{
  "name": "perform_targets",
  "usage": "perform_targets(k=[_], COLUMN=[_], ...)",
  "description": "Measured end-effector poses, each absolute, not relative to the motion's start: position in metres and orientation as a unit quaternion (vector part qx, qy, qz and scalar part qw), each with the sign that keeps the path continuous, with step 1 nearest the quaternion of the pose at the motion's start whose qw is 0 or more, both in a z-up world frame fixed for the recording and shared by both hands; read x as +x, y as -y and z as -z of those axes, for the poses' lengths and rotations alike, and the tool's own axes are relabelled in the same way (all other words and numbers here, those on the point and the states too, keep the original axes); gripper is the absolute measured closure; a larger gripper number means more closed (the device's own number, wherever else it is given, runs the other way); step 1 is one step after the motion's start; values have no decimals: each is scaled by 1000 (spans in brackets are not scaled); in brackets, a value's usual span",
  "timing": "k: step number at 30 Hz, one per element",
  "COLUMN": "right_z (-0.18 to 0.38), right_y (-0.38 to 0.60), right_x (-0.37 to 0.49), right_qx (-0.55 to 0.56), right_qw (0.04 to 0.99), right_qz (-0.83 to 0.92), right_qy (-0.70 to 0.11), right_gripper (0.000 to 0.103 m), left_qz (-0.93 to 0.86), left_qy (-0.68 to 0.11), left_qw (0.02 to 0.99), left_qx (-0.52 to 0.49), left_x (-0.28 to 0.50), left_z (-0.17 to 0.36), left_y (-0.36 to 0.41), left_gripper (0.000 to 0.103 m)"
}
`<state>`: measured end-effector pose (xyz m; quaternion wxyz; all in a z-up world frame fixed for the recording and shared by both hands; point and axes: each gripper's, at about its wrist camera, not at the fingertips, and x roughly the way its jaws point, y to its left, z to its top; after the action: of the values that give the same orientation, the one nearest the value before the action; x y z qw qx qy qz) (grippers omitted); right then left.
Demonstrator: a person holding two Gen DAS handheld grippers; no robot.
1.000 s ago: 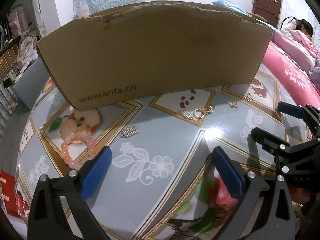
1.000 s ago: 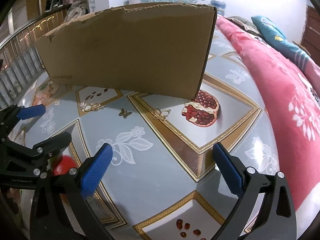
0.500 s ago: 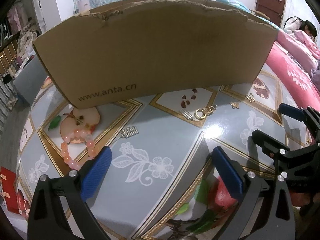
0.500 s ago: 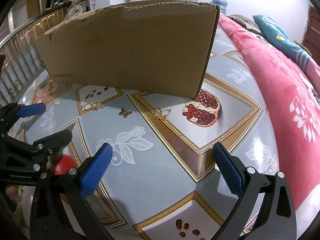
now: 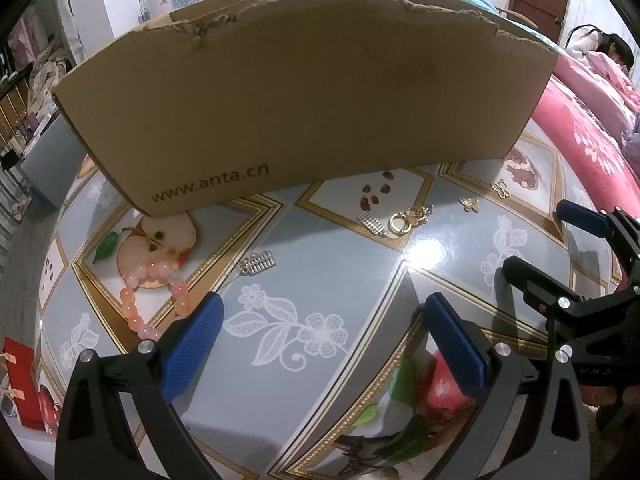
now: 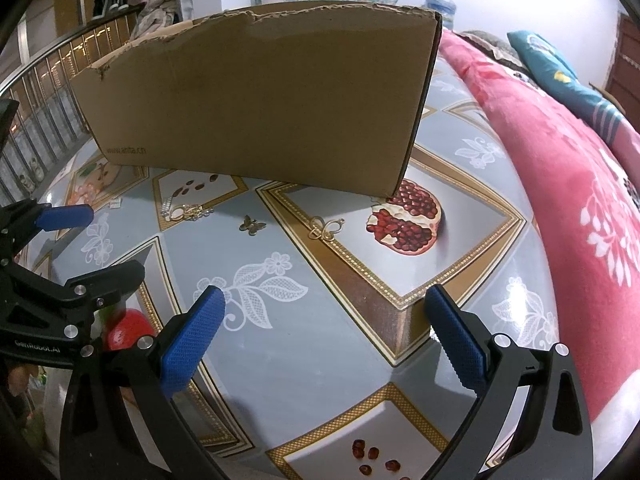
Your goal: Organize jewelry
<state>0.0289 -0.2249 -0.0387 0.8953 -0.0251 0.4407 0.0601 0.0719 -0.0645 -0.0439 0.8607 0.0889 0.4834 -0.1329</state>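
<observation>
Both the left tool [image 5: 320, 332] and right tool [image 6: 324, 332] hover spread and empty above the fruit-patterned bench [image 6: 320, 360]; small gold and silver jewelry pieces [image 5: 404, 220] lie near the tall brown cardboard box [image 5: 300, 112], a pink bead bracelet [image 5: 156, 300] far left.

Matt cardboard box [image 5: 304, 92], glossy tablecloth [image 5: 340, 264]

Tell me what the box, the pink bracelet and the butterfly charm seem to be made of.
Box: brown corrugated cardboard, matte, with a torn top edge. Pink bracelet: glossy translucent round beads, perhaps glass or stone. Butterfly charm: thin gold-coloured metal, apparently, with a dull sheen.
</observation>
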Motion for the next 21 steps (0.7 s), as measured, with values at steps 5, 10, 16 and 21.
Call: perform_targets(k=[5,10,16,21], right_z=[39,39,39,39], right_y=[224,224,224,223], right_x=[29,29,29,29], right_qx=[-25,-25,-25,-25], right_qw=[896,895,895,895], right_qz=[-59,-59,-59,-58], right_qy=[-440,-440,-441,-441], right_gripper=[8,8,8,8], left_qz=[131,130,130,130], left_qy=[-486,-485,-486,-486], left_qw=[860,860,859,860], left_qx=[89,88,88,88], left_x=[72,72,72,72], left_z=[44,43,43,43], left_y=[66,66,66,65], left_gripper=[4,4,4,4])
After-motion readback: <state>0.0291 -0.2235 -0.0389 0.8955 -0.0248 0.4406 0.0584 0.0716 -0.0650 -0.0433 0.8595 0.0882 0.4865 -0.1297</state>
